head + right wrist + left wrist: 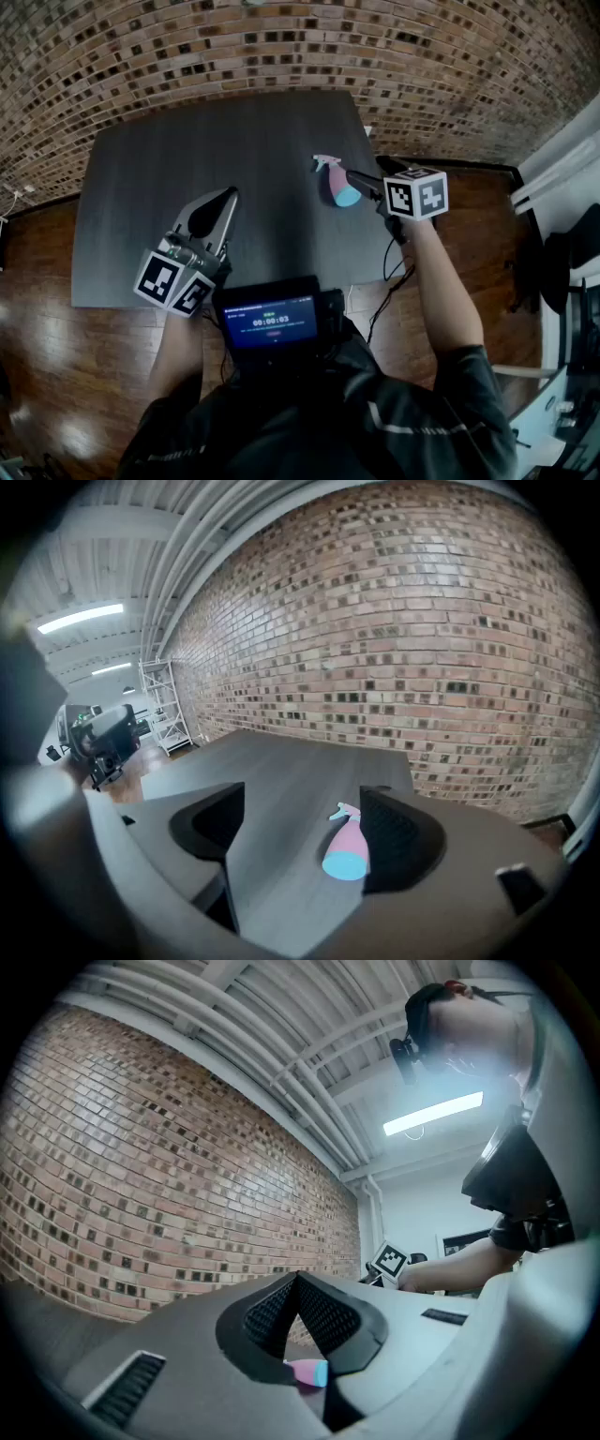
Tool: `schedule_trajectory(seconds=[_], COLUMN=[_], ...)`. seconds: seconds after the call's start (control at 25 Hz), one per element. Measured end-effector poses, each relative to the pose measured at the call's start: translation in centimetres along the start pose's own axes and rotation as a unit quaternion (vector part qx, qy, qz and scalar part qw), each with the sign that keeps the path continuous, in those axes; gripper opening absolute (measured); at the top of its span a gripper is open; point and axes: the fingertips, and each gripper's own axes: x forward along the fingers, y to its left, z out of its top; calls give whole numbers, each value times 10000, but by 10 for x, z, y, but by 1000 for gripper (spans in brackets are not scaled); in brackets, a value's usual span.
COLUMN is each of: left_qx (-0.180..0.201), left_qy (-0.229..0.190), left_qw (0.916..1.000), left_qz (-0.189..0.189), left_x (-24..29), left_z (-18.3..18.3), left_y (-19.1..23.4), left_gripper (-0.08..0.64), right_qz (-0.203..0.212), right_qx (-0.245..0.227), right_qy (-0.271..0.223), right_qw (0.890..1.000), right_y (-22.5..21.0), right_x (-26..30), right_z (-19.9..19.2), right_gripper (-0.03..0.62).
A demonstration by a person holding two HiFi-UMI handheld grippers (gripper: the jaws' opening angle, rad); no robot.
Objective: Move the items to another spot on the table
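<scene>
A pink spray bottle (337,183) with a light blue base lies on its side on the dark grey table (169,187), near the right edge. My right gripper (354,181) reaches over it from the right, jaws open. In the right gripper view the bottle (346,847) lies between the jaws, close beside the right pad, and neither pad presses on it. My left gripper (228,195) hovers over the table's front middle, shut with nothing in it. In the left gripper view (298,1283) its pads meet, and the bottle (309,1372) peeks through the gap below them.
A brick wall (281,47) runs behind the table. Wooden floor (56,366) surrounds it. A small screen (272,323) sits at the person's chest. A cable (389,272) hangs off the table's right front corner. A metal shelving rack (161,710) stands far left in the right gripper view.
</scene>
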Motion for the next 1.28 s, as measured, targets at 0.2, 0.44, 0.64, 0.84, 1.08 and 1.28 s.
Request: schedule_trajectory(seconds=[0.2,0.44,0.64,0.84,1.08,1.28], left_qx=[-170,-323,-411,-577,-689,-791], left_qy=[95,368,616,898,1020,1151], left_qw=[9998,9986,9971,9940,9923,9902], left_qz=[103,182,163,239,144,79], left_x=[26,65,88,104,124,138], left_z=[-19,-51,-81,-113,-139,-157], left_y=[19,41,49,62,67,69], left_gripper=[-6,-6,-6,-6,-6,-6], right_qz=[25,50,115,129,91,148], right_qx=[195,565,793,867,953,1042], right_qy=[702,1391,2067,2648,3152,3445], right_qw=[9973,9887,9751,9603,9442,9329], right_y=[-32,-71,-96,-111,-126,-132], right_x=[51,110,155,186,207,220], right_z=[-14,-35,-71,-99,-128,-146], right_gripper=[450,451,451,451,451,451])
